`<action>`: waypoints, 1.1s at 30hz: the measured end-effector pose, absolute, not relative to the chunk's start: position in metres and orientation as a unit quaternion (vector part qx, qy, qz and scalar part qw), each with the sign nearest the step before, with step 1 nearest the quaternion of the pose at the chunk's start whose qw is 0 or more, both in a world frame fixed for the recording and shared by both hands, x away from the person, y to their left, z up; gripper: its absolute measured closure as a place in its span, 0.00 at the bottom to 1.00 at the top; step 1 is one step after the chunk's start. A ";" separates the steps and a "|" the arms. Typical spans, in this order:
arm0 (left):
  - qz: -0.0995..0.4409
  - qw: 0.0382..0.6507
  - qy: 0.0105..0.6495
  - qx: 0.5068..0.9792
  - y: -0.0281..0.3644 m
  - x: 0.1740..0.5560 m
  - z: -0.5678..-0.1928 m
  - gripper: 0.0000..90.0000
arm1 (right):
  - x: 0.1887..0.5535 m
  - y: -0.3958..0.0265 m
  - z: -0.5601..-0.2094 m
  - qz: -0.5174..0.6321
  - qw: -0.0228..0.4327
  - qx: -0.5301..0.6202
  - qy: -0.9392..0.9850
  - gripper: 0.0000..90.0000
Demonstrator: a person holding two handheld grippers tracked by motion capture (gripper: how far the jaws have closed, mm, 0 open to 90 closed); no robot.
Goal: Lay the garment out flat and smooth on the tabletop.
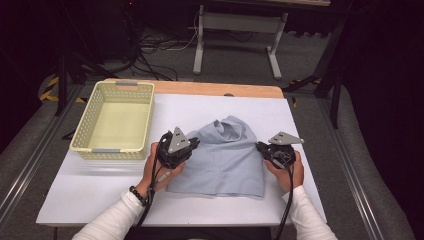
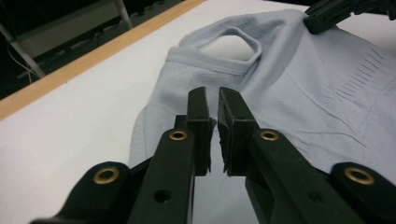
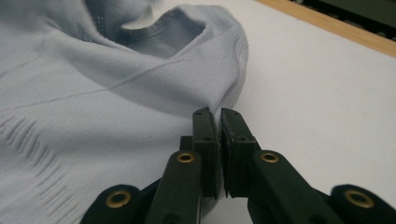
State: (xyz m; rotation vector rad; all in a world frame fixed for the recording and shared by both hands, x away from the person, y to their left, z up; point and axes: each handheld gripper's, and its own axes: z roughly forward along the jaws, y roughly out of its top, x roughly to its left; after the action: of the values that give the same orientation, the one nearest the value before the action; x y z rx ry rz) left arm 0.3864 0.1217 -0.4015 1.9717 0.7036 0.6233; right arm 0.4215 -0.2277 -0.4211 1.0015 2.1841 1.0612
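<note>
A light blue-grey shirt (image 1: 225, 160) lies on the white table top (image 1: 75, 190), its collar (image 1: 231, 125) bunched and raised toward the far side. My left gripper (image 1: 195, 143) sits at the shirt's left edge. In the left gripper view its jaws (image 2: 212, 93) stand almost together over the cloth's (image 2: 303, 93) edge, which seems pinched in the narrow slit. My right gripper (image 1: 260, 146) is at the shirt's right edge. In the right gripper view its jaws (image 3: 215, 113) are shut where the fabric (image 3: 93, 93) pulls into taut folds toward them. The other gripper (image 2: 327, 14) rests on the shirt's far side.
A pale yellow plastic basket (image 1: 115, 85) with nothing in it stands at the table's far left. A wooden strip (image 1: 220, 89) runs along the far edge. Beyond it are grey desk legs (image 1: 200, 45) and cables on the floor.
</note>
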 end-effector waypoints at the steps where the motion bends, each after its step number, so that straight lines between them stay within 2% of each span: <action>1: 0.252 0.461 0.286 0.801 0.121 0.387 -0.401 0.89 | 0.421 -0.231 -0.420 0.392 0.257 0.371 0.802 0.95; 6: 0.259 0.441 0.305 0.803 0.122 0.393 -0.407 0.72 | 0.421 -0.242 -0.423 0.385 0.256 0.382 0.800 0.95; 8: 0.242 0.437 0.306 0.810 0.122 0.396 -0.412 0.65 | 0.423 -0.244 -0.426 0.376 0.253 0.385 0.804 0.94; 14: 0.239 0.404 0.312 0.826 0.120 0.399 -0.428 0.41 | 0.427 -0.244 -0.432 0.379 0.233 0.391 0.806 0.76; 18: 0.218 0.392 0.316 0.836 0.123 0.399 -0.436 0.34 | 0.428 -0.244 -0.436 0.382 0.230 0.402 0.800 0.58; 21: 0.209 0.380 0.310 0.846 0.125 0.397 -0.441 0.33 | 0.426 -0.247 -0.439 0.383 0.228 0.409 0.796 0.51; 24: 0.186 0.367 0.310 0.857 0.126 0.395 -0.448 0.34 | 0.427 -0.250 -0.444 0.386 0.208 0.422 0.793 0.48; 25: 0.191 0.360 0.305 0.861 0.125 0.394 -0.449 0.37 | 0.428 -0.250 -0.446 0.385 0.203 0.424 0.794 0.47; 28: 0.179 0.354 0.307 0.865 0.125 0.393 -0.453 0.43 | 0.431 -0.248 -0.450 0.389 0.172 0.420 0.802 0.54; 30: 0.179 0.353 0.301 0.867 0.126 0.392 -0.453 0.56 | 0.431 -0.245 -0.454 0.383 0.159 0.411 0.812 0.58; 32: 0.176 0.355 0.295 0.870 0.127 0.390 -0.454 0.66 | 0.429 -0.241 -0.454 0.374 0.167 0.398 0.821 0.65; 33: 0.176 0.355 0.294 0.870 0.128 0.389 -0.453 0.76 | 0.428 -0.240 -0.454 0.378 0.161 0.397 0.821 0.70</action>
State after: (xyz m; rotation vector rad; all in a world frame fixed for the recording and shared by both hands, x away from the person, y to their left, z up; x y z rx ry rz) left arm 0.3886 0.1277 -0.4534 2.2481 0.7588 0.4544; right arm 0.4282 -0.2399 -0.4537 1.1336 2.3430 1.0784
